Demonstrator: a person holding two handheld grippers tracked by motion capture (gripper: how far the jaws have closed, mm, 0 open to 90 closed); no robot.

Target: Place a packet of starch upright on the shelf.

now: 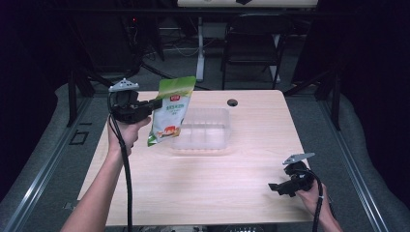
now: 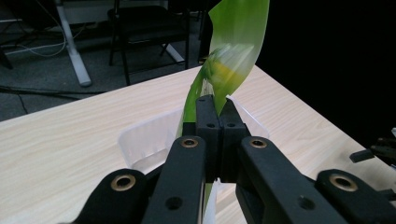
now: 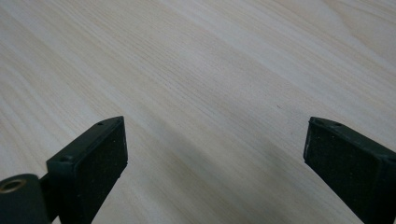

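Note:
A green and white snack bag [image 1: 171, 110] hangs in the air at the left edge of a clear plastic tray [image 1: 207, 131]. My left gripper [image 1: 157, 103] is shut on the bag's edge and holds it up from the left. In the left gripper view the black jaws [image 2: 216, 114] pinch the green foil [image 2: 236, 42], with the clear tray [image 2: 144, 140] just beyond them. My right gripper [image 1: 274, 187] rests low near the table's front right corner. Its jaws stand wide apart over bare wood, as the pads [image 3: 100, 163] in the right gripper view show.
The light wooden table [image 1: 203, 183] has a round cable hole [image 1: 232, 102] at its far edge. A black chair [image 1: 254, 41] and a white desk leg [image 1: 200, 48] stand behind the table. Dark metal frame posts flank both sides.

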